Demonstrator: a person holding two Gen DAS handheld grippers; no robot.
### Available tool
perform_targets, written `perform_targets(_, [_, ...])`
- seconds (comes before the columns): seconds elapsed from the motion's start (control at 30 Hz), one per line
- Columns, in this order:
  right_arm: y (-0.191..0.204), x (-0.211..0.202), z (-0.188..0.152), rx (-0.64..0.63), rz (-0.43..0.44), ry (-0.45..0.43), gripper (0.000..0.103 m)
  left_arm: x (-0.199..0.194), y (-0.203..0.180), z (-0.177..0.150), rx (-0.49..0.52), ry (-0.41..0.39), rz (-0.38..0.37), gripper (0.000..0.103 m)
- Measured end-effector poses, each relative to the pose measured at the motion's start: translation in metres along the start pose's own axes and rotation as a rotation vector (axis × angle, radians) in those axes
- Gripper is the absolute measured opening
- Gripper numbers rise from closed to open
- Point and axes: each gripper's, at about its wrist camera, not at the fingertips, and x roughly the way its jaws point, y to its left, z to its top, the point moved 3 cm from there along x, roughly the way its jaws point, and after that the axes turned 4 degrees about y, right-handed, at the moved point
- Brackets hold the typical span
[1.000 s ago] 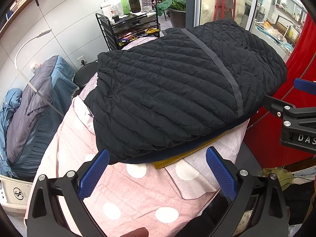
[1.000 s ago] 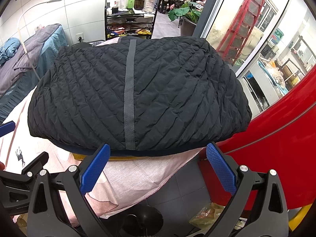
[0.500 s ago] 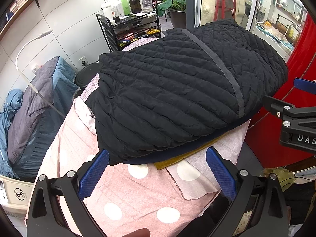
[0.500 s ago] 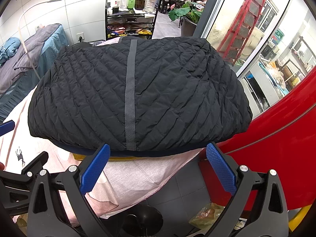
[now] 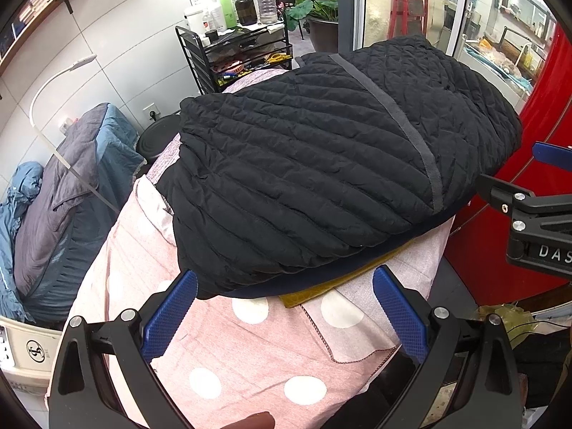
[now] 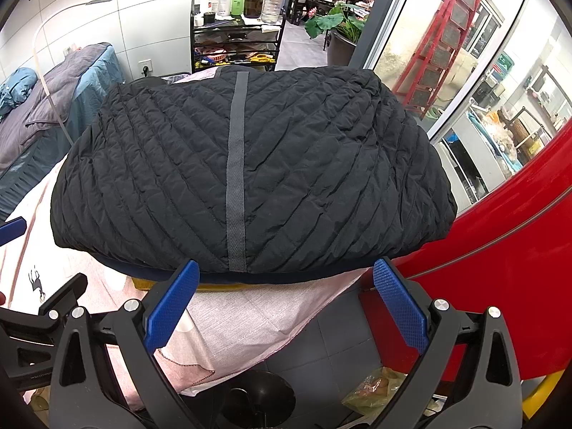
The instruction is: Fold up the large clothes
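A black quilted jacket (image 5: 321, 164) with a grey centre stripe lies folded on a table covered with a pink polka-dot cloth (image 5: 250, 350). It also fills the right wrist view (image 6: 250, 178). A yellow layer (image 5: 321, 287) and a navy edge show under its near hem. My left gripper (image 5: 284, 307) is open and empty, just short of the jacket's near edge. My right gripper (image 6: 286, 300) is open and empty, in front of the hem near the stripe. The right gripper's body shows at the right edge of the left wrist view (image 5: 536, 221).
A black wire cart (image 6: 236, 46) with bottles stands behind the table. A bed with grey and blue bedding (image 5: 57, 196) lies to the left. A red panel (image 6: 500, 268) and glass doors are to the right. A white bin (image 5: 25, 346) sits low left.
Both grippers have crept slightly closer to the jacket's near edge. The jacket has not moved and both grippers stay open.
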Motion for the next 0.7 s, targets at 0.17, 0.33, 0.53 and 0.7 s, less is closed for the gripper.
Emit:
perform_targets(0.17, [0.001, 0.000, 0.002, -0.002, 0.000, -0.002, 0.096, -0.003, 0.000, 0.000, -0.021, -0.025, -0.056, 0.097])
perform_targets(0.33, [0.000, 0.002, 0.004, 0.008, 0.000, -0.008, 0.096, -0.010, 0.001, 0.000, -0.050, -0.083, -0.096, 0.097])
perform_targets(0.53, [-0.005, 0.002, 0.003, 0.027, 0.004, -0.012, 0.096, -0.007, -0.006, 0.002, -0.013, -0.047, -0.014, 0.097])
perform_targets(0.7, [-0.003, 0.003, 0.003, 0.025, 0.006, -0.008, 0.096, -0.007, -0.008, 0.001, -0.008, -0.048, -0.011, 0.097])
